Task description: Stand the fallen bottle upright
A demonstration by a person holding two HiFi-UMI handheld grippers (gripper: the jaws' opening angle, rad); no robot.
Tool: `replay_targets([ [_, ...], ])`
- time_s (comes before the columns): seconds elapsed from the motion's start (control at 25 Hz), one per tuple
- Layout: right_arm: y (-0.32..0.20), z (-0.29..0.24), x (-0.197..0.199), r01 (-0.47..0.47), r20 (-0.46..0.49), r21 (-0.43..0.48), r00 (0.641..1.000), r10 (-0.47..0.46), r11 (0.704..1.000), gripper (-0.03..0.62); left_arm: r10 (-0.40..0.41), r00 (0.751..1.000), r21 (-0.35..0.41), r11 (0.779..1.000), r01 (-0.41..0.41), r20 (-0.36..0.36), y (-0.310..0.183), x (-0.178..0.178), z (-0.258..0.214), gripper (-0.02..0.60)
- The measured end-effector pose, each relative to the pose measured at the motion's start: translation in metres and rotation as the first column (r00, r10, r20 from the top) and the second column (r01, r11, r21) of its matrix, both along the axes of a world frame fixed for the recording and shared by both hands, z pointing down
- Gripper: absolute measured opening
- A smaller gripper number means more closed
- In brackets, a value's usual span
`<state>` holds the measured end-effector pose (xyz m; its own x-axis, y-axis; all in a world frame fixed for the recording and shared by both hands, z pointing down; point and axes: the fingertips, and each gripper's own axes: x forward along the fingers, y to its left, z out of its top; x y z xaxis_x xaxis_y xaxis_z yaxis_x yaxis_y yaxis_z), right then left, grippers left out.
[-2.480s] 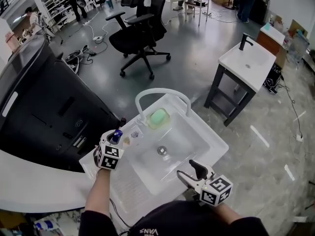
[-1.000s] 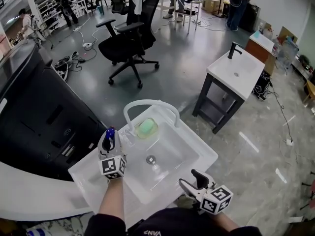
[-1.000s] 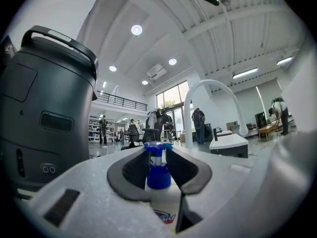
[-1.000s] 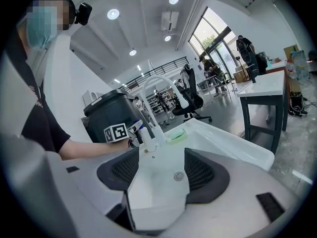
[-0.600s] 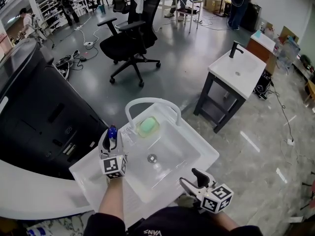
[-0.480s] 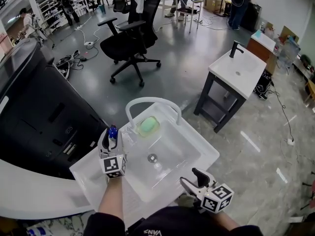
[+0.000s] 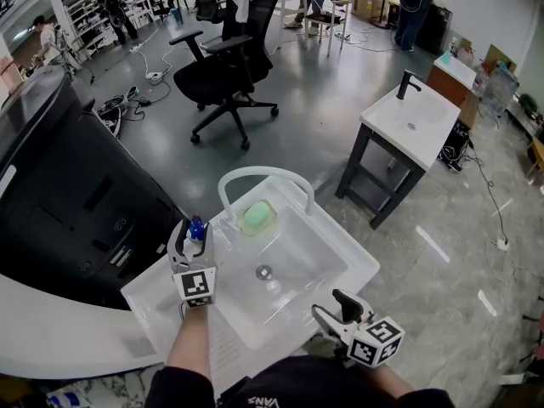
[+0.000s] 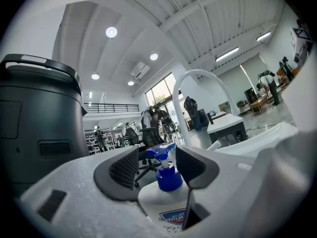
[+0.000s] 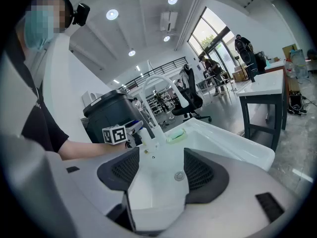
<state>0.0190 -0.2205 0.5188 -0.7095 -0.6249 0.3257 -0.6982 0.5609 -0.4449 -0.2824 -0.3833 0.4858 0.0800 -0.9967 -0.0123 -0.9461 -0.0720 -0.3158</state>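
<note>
With the white plastic bottle with a blue pump top (image 8: 167, 178) standing upright between its opening jaws, the left gripper (image 8: 157, 162) seems to be letting go and should next back straight off without tipping it, while the right gripper (image 9: 161, 170) hangs open and empty.

The left gripper (image 7: 189, 233) pointed level at the end of the stretched left forearm (image 7: 192, 337). Its jaws were opening, with the bottle (image 8: 168, 177) upright between them. The right gripper (image 7: 332, 306) pointed slightly down, its jaws apart and empty.
</note>
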Motion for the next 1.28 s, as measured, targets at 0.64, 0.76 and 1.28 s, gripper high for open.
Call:
replay_targets([
  [0.64,0.002,0.0,-0.007,0.006,-0.006,0.006,1.0,-0.006,1.0,0.267,0.026,1.0,-0.016,1.0,-0.026,0.005,0.003,-0.002,0.002,0.258],
  [0.76,0.002,-0.001,-0.008,0.006,-0.002,0.009,1.0,-0.006,1.0,0.267,0.025,1.0,-0.015,1.0,-0.025,0.001,0.006,-0.002,0.0,0.258],
  [1.28,0.021,-0.004,-0.036,0.046,0.032,0.024,0.998,-0.046,0.999,0.267,0.099,0.994,-0.034,0.994,-0.1,-0.039,0.052,0.01,-0.011,0.281],
])
